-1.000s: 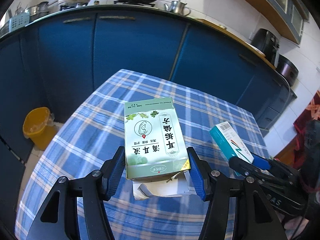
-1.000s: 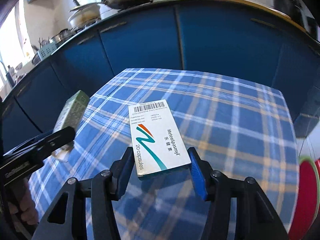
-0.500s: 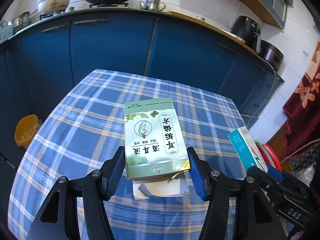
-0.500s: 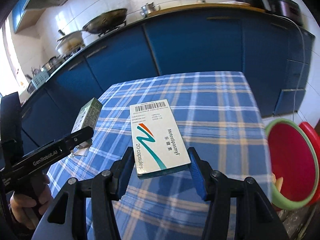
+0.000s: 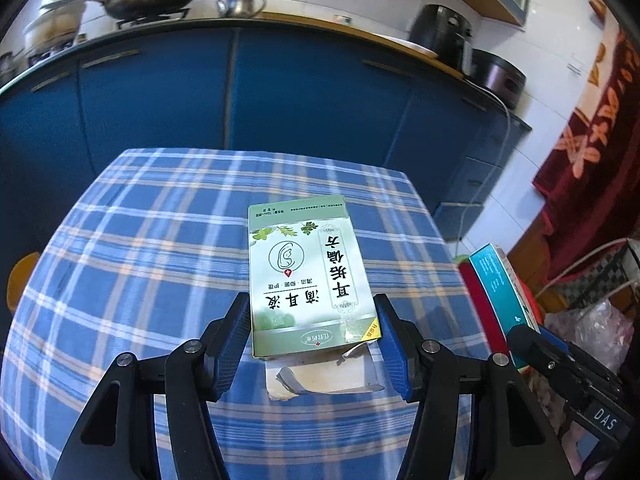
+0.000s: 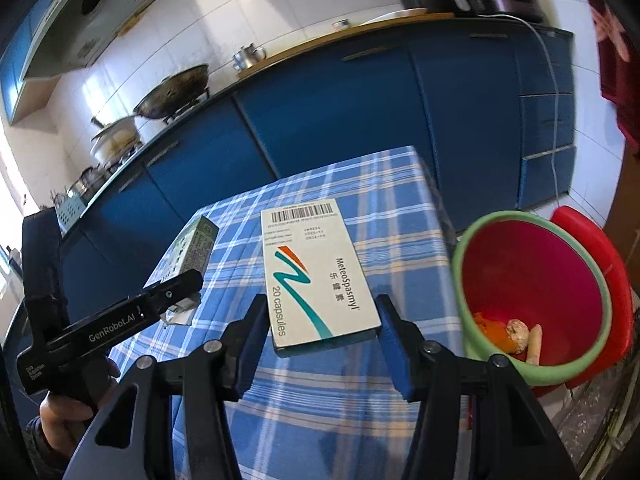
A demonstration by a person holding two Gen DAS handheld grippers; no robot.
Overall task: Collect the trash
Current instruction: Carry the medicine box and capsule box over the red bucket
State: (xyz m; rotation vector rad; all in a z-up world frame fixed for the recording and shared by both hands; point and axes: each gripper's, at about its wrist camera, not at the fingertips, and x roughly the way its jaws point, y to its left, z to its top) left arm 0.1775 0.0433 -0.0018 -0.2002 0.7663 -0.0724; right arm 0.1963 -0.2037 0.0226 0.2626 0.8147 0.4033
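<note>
The left claw (image 5: 312,344) was clamped on a green medicine box (image 5: 306,280) with a torn, open near end, held above the blue checked surface (image 5: 140,260). The right claw (image 6: 320,340) gripped a white capsule box (image 6: 316,276) by its long sides, also clear of the surface. Just to the right of that box stood a red bucket (image 6: 532,280) with a green rim, scraps lying in its bottom. Blue cabinets (image 5: 304,92) lined the far wall.

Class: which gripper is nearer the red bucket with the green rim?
Right. The right gripper sits beside the red bucket; the left gripper is on the right gripper's far side.
</note>
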